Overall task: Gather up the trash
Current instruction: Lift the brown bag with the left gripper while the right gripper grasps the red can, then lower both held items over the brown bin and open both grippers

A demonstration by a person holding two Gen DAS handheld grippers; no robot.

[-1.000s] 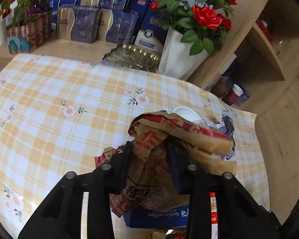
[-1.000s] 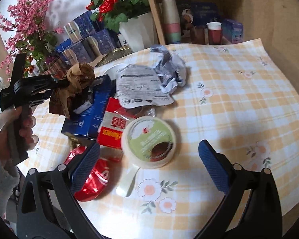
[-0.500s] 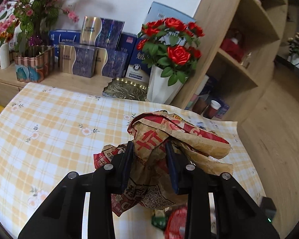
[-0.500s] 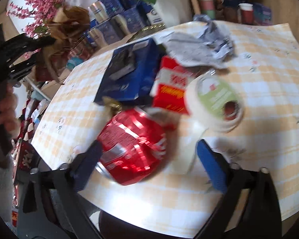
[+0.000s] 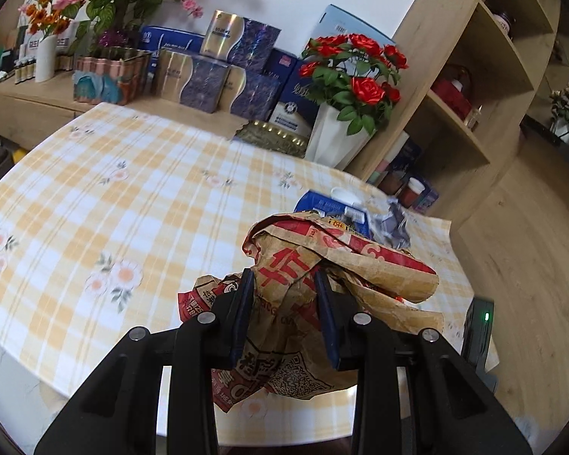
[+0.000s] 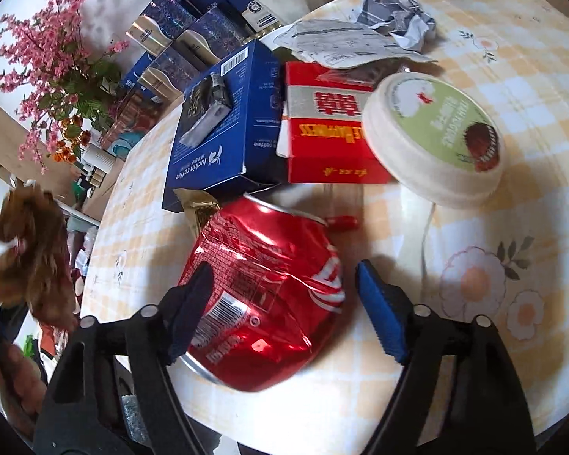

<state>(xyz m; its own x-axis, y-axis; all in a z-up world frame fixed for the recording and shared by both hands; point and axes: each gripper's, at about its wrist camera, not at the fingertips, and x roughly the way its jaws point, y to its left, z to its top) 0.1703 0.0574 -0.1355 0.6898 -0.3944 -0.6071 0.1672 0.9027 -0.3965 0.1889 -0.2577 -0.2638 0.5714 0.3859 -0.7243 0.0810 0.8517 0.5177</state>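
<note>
A crumpled brown paper wrapper (image 5: 322, 292) is pinched in the left gripper (image 5: 284, 311), lifted above the checked tablecloth (image 5: 95, 208). The right gripper (image 6: 280, 303) is being narrowed around a crushed red can (image 6: 261, 288) lying near the table edge; its pads are not clearly pressed on yet. Only the right wrist view shows the can, the blue box (image 6: 223, 121) and the round white lid (image 6: 432, 140).
</note>
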